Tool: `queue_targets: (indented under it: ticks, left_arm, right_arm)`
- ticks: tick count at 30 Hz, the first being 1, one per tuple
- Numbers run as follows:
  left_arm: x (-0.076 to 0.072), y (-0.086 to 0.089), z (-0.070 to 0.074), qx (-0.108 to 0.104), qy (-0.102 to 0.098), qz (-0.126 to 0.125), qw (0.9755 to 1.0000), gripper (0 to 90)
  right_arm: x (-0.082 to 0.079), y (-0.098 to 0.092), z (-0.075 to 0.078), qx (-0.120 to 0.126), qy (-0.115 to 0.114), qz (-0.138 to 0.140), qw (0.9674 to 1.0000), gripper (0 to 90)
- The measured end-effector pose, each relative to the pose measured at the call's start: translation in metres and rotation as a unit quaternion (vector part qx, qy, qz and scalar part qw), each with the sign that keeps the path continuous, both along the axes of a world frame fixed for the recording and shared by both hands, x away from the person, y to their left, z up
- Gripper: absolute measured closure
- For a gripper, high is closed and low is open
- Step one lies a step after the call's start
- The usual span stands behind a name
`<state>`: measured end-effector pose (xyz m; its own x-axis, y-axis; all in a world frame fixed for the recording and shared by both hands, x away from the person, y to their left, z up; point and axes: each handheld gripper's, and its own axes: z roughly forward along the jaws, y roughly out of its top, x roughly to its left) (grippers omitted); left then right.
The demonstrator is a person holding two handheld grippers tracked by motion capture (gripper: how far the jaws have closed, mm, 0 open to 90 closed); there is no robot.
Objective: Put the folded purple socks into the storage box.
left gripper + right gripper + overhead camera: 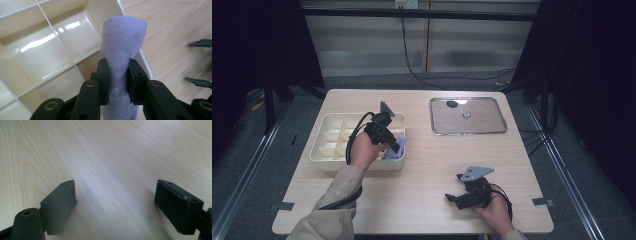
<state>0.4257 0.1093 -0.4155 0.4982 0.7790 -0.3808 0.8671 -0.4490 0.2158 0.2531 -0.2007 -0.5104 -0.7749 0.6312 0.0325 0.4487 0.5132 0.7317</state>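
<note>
Lab/test cell, not a home. Bare wooden table (422, 165) inside a dark-curtained enclosure, metal floor rails (242, 165) on both sides, tape marks (542, 202) at the table's front corners (likely position markers), loose cable (412, 65) trailing down the back wall, grey floor.

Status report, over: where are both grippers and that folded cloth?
Left gripper shut on lilac cloth, at corner of cream divided tray. Right gripper open, low over bare table. Nothing in the way.
</note>
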Motion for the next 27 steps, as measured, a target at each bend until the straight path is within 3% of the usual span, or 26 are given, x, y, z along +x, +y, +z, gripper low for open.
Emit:
queue_targets:
  ticks: [22,27]
  left_arm:
    - [-0.001,-0.006,-0.010,0.025,-0.004,-0.003,0.9997,75.3]
    - [-0.001,-0.005,-0.012,0.017,-0.001,-0.004,0.9998,75.6]
  right_arm:
    - [0.000,0.000,0.000,0.000,0.000,-0.001,1.0000,16.7]
    - [0.000,0.000,0.000,0.000,0.000,-0.001,1.0000,16.7]
